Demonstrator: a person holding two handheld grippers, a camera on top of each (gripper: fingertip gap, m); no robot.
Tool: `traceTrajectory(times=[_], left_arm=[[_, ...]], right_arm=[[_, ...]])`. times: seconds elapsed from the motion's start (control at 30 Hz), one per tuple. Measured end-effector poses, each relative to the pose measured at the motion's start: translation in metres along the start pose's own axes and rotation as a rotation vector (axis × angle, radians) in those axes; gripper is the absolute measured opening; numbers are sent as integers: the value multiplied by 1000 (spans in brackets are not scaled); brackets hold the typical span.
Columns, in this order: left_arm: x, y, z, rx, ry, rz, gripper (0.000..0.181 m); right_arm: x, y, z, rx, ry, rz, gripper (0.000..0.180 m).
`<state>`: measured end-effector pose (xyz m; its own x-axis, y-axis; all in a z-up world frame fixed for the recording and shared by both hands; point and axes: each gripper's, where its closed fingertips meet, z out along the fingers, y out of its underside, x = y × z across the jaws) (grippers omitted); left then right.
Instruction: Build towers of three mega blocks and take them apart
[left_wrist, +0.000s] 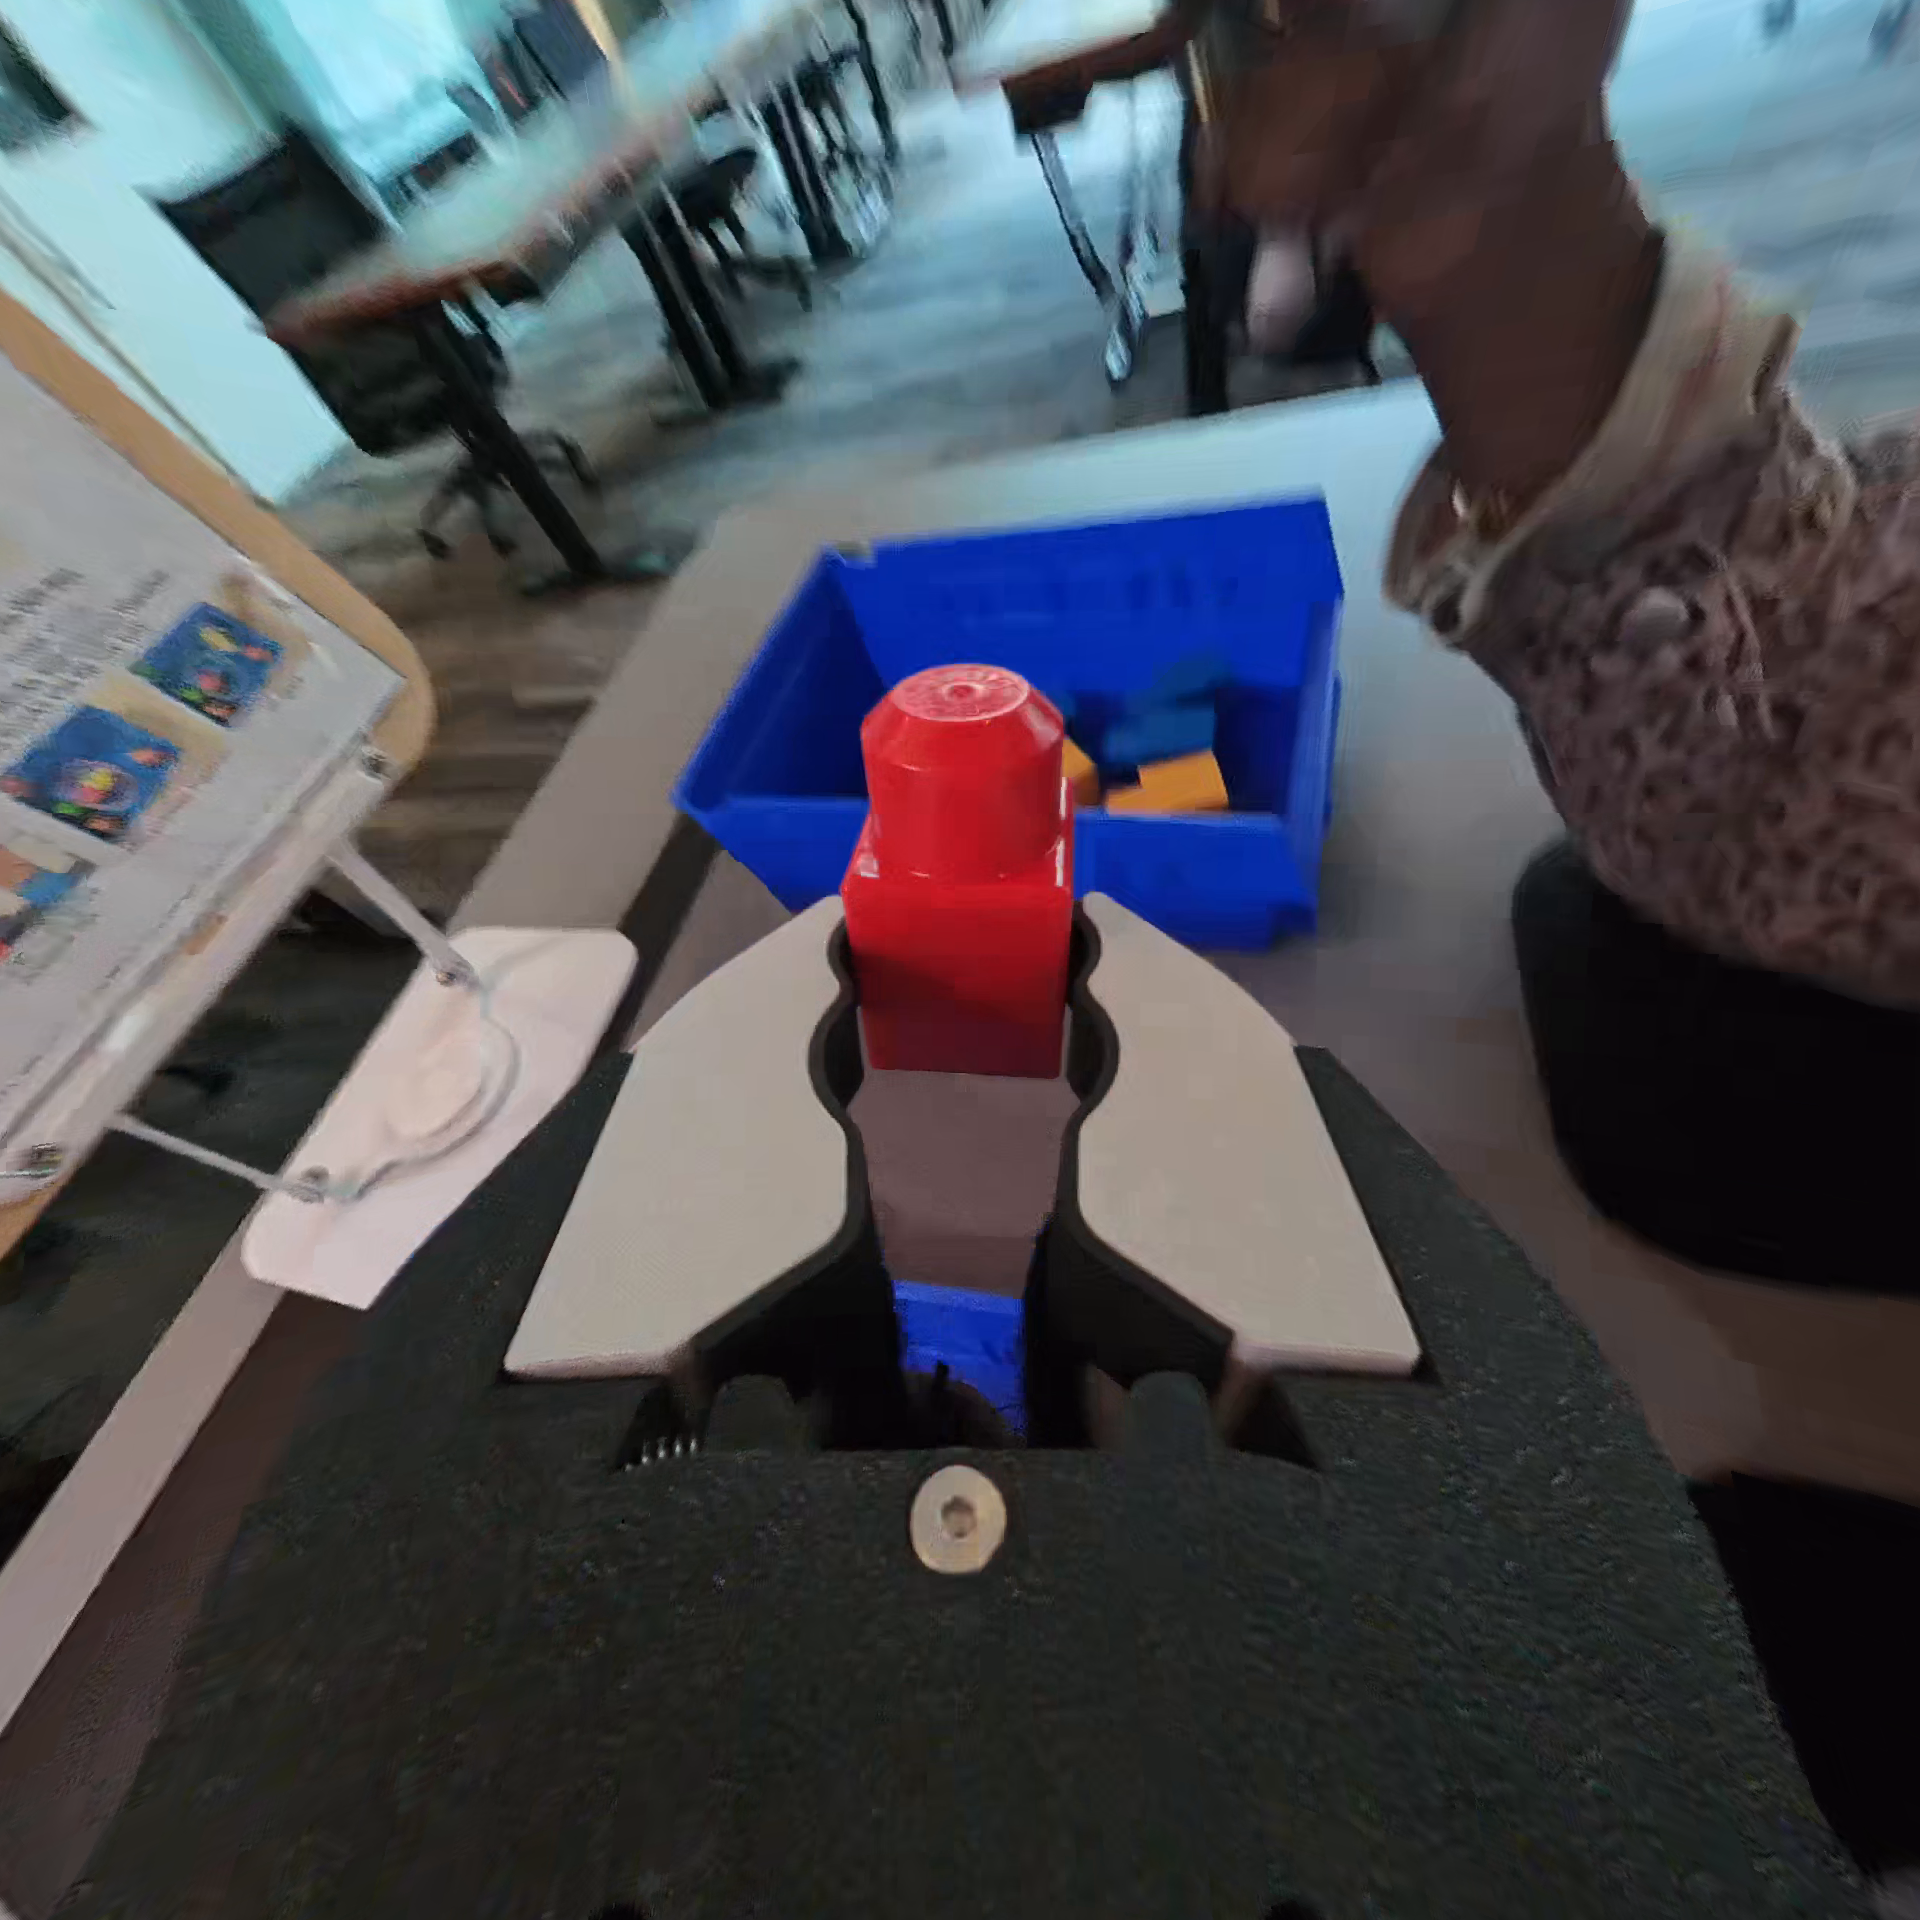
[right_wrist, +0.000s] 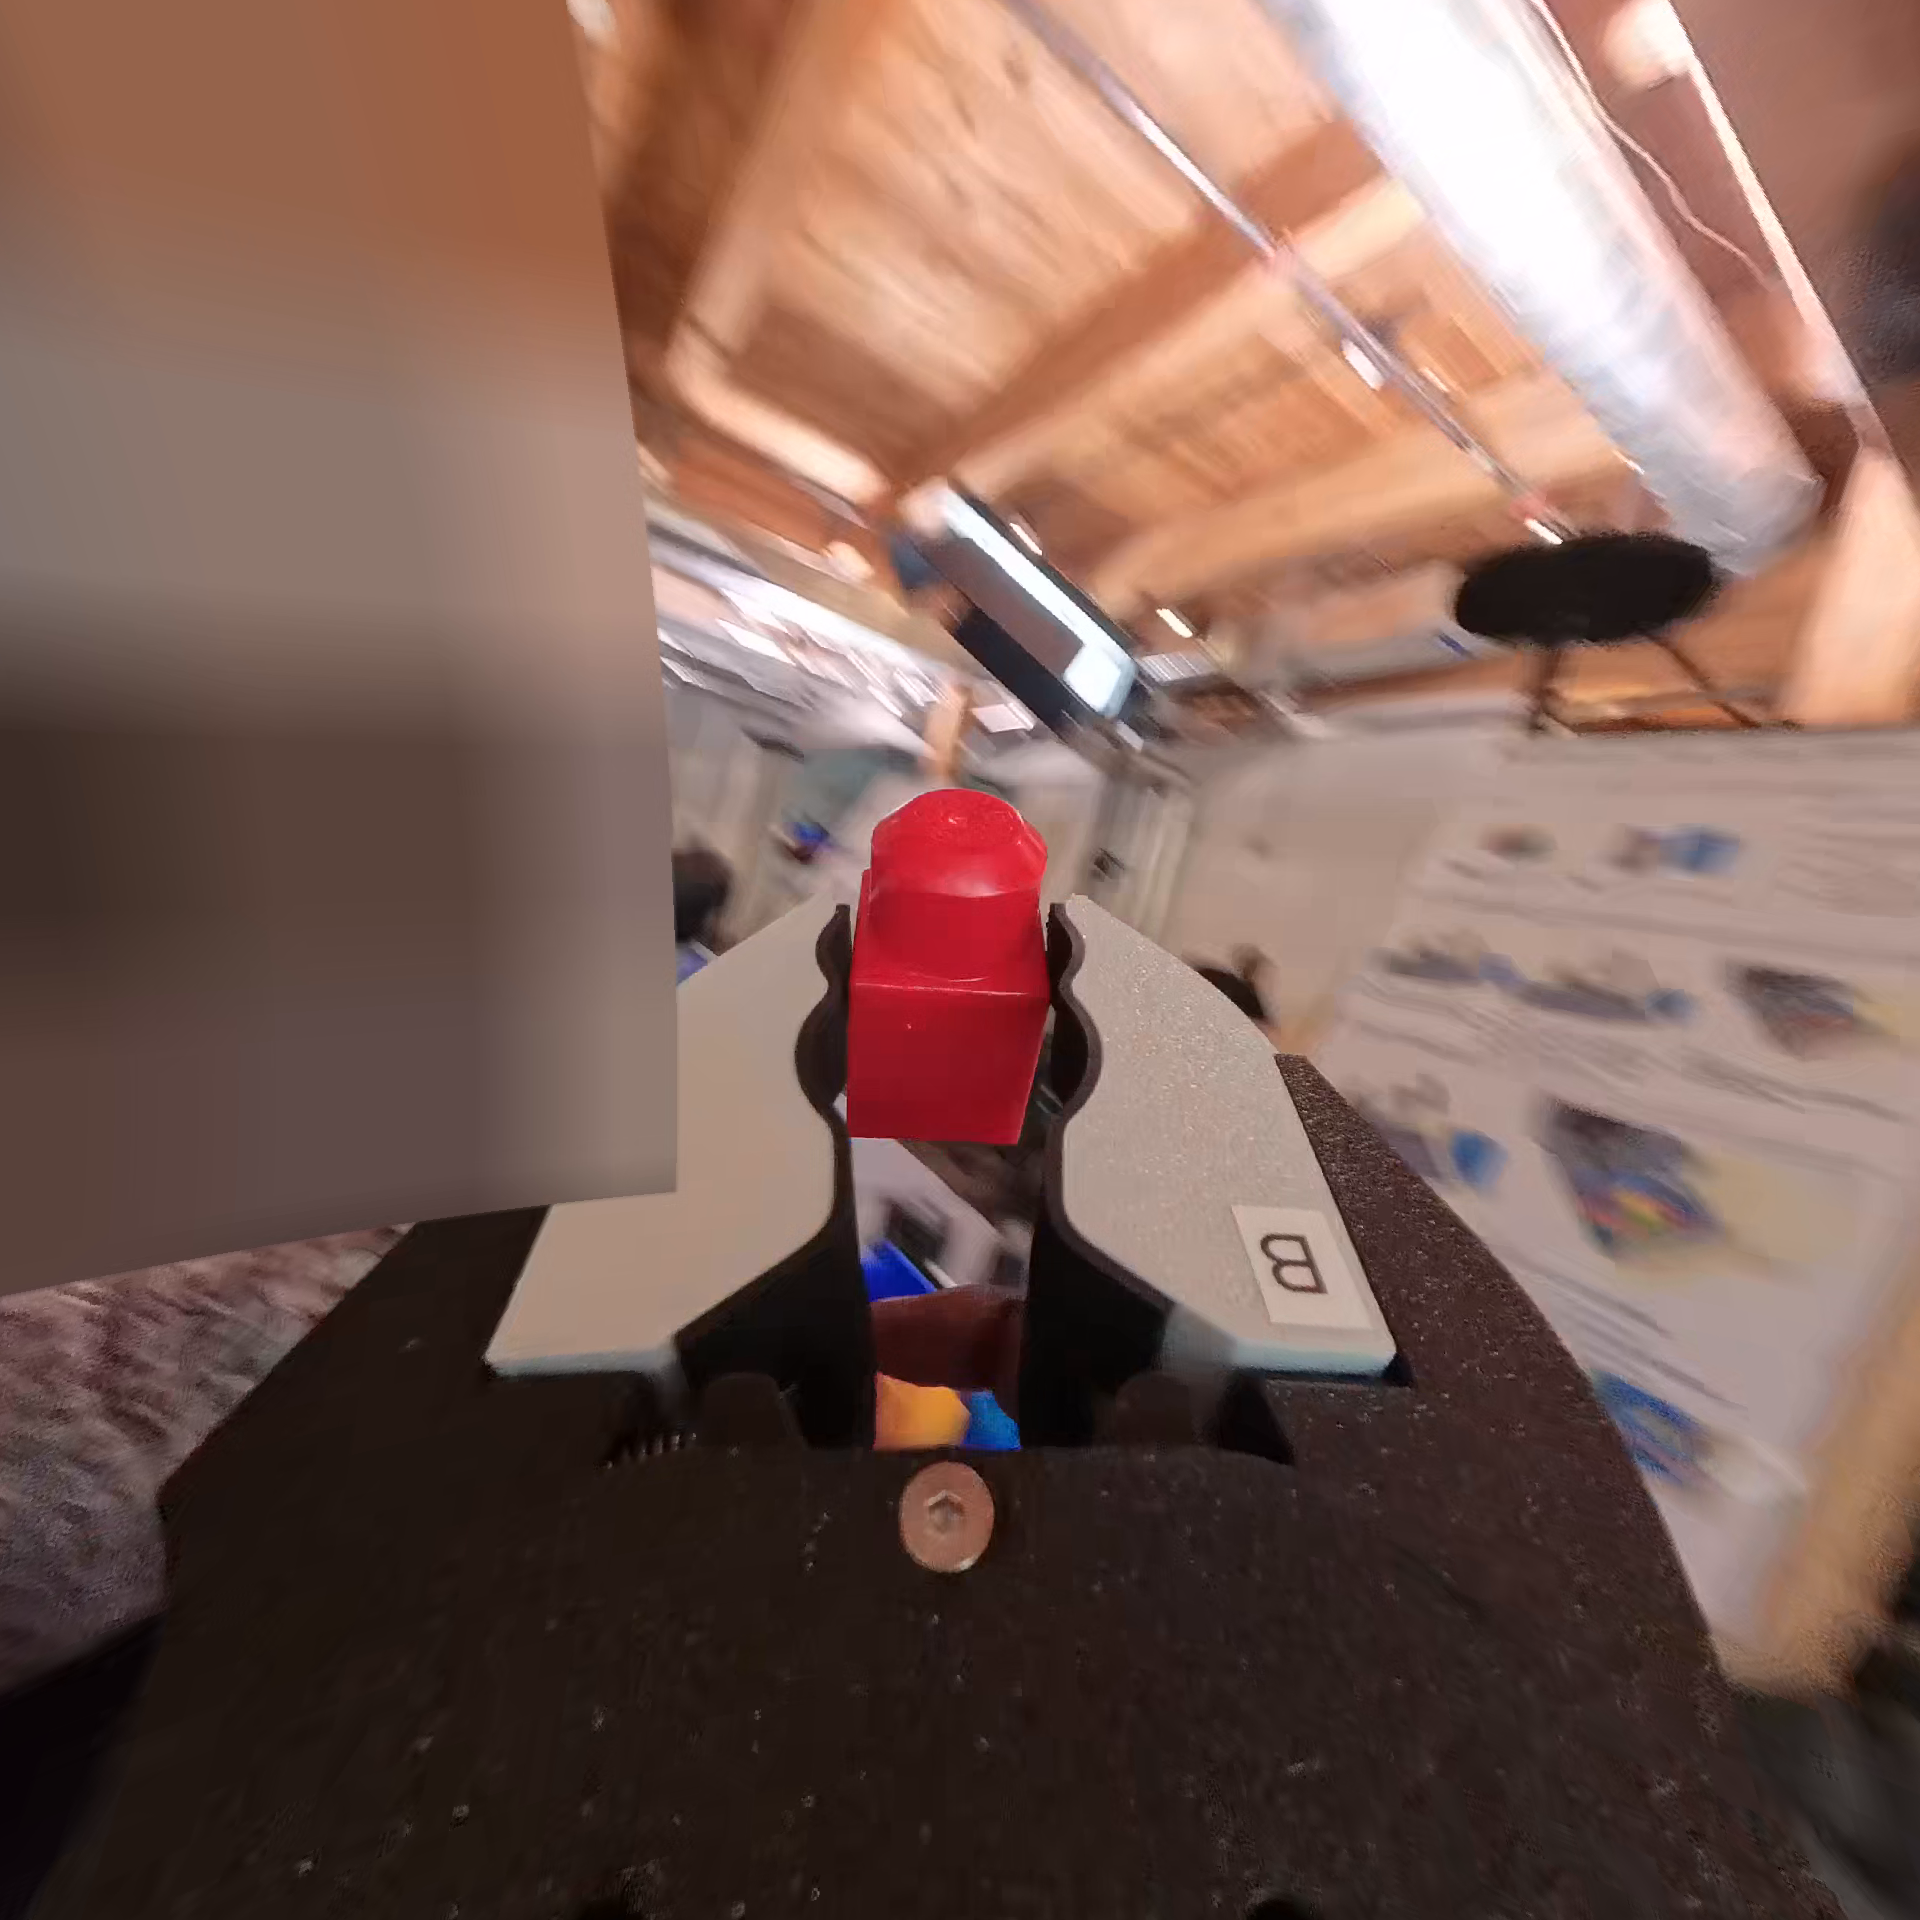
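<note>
- Clamping a red single-stud plastic mega block between the two grey fingers of the left hand-held gripper, stud pointing forward and away from the camera.
- Hovering above a pale grey tabletop, just in front of a blue open plastic bin.
- Holding orange and blue blocks loose inside that bin, well apart from the gripped red one.
- Standing at the left edge: a clear acrylic sign holder with a printed sheet of pictures.
- Reaching in from the upper right: a person's forearm in a patterned sleeve, blurred.
- Gripping a second red single-stud plastic block in the right hand-held gripper, fingers pressed against both sides, block slightly tilted.
- Pointing upward toward a wooden beamed ceiling, with blurred posters on the wall to the right.
- Showing orange and blue pieces through the gap low between the right fingers.
</note>
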<state>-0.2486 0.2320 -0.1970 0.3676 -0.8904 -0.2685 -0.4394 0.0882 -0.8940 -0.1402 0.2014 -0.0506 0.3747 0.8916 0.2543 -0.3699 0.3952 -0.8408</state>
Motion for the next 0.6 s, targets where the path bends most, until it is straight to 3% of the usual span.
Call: traceTrajectory(times=[0.17,0.3,0.6], left_arm=[[-72,-47,-66,445,-401,-226,37],[-103,-56,-127,790,-540,-461,36],[-114,-45,-160,836,-645,-498,37]], right_arm=[[89,60,-70,-468,482,-137,35],[124,111,-119,-726,671,14,35],[145,217,-211,-1300,949,225,35]])
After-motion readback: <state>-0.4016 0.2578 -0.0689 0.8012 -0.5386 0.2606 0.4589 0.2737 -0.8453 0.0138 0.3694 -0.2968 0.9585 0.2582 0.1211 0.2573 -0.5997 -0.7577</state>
